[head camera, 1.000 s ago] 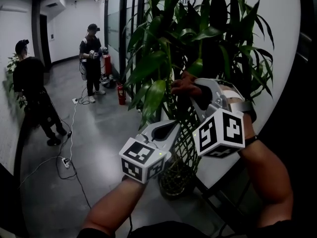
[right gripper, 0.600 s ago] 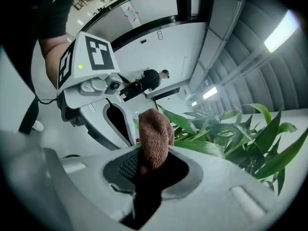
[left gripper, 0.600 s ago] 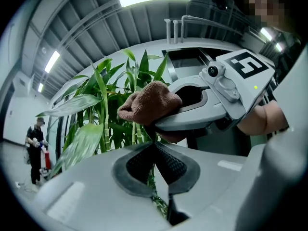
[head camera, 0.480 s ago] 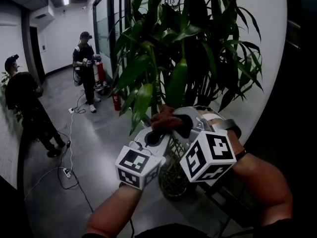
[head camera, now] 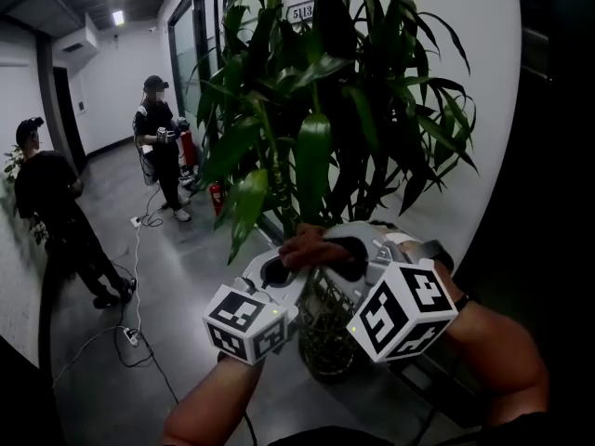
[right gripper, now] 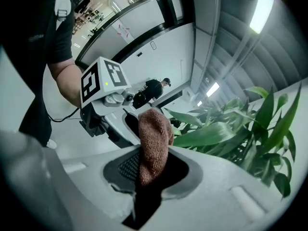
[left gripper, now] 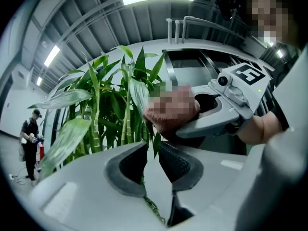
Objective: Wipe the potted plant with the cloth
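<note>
Left gripper (left gripper: 153, 149): jaws just opening, now spread; leaf (left gripper: 138, 93) tip loose between them.
Right gripper (right gripper: 153, 161) pinching cloth (right gripper: 155, 129), just beside left, at near side of potted plant (head camera: 316, 110).
Risk: freed leaf swings off and cloth misses; 2 grippers knock together.

Two tongs (left gripper: 153, 150) (right gripper: 151, 160), one cloth (right gripper: 154, 138), one potted plant (head camera: 313, 156), two bystanders (head camera: 158, 142) (head camera: 51, 203).

I see: floor (head camera: 186, 286) grey, glossy | on it: pot (head camera: 325, 347) by wall | extinguisher (head camera: 216, 197) | power strip (head camera: 133, 335) with cable | two people standing
</note>
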The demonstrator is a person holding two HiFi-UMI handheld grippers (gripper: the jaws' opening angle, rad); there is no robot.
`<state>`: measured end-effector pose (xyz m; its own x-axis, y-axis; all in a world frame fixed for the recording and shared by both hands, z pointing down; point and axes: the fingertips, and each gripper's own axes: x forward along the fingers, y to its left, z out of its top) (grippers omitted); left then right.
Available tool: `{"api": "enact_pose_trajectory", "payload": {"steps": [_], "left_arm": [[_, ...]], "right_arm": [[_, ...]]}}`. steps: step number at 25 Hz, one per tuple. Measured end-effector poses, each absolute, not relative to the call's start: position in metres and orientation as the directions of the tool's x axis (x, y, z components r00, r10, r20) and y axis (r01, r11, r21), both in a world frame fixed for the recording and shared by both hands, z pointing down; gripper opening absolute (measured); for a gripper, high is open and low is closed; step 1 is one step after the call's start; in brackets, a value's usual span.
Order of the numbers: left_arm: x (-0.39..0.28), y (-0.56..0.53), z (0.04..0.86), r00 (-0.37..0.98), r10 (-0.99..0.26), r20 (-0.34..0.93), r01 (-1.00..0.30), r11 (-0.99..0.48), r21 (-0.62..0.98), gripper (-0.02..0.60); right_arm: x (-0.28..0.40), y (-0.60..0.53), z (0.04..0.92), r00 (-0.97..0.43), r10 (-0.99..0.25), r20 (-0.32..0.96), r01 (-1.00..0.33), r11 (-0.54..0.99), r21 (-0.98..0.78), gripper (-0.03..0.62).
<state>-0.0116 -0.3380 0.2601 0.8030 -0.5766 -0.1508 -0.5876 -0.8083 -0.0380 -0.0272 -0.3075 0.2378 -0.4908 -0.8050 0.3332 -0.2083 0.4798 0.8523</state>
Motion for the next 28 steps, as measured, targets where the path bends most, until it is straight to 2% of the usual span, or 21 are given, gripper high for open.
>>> {"api": "enact_pose_trajectory", "payload": {"steps": [4,7,12,18,24,28], "left_arm": [[0.011,-0.318,0.281,0.845,-0.525,-0.104,-0.526,-0.85,0.021,0.117],[0.038,-0.309,0.279,0.879,-0.467,-0.1,-0.462,-0.884,0.072,0.118],[0.078,-0.298,0.23,0.889,-0.419,-0.184,-0.412,-0.908,0.077,0.118],[0.117,-0.322,0.179,0.874,-0.431,-0.223,-0.427,-0.902,0.071,0.137],[0.133,-0.344,0.147,0.844,-0.46,-0.275,-0.435,-0.888,0.15,0.17],[0.141,-0.357,0.137,0.822,-0.483,-0.302,-0.438,-0.875,0.208,0.172]], "right_arm": [[0.006,-0.29,0.215,-0.483,-0.849,0.212,-0.28,0.379,0.882,0.066],[0.042,-0.286,0.198,-0.459,-0.874,0.16,-0.34,0.339,0.877,0.066],[0.107,-0.286,0.18,-0.391,-0.913,0.115,-0.415,0.286,0.864,0.066],[0.152,-0.28,0.177,-0.356,-0.929,0.1,-0.438,0.26,0.861,0.066],[0.177,-0.276,0.172,-0.38,-0.921,0.088,-0.44,0.263,0.858,0.066],[0.184,-0.276,0.173,-0.405,-0.91,0.091,-0.433,0.279,0.857,0.066]]}}
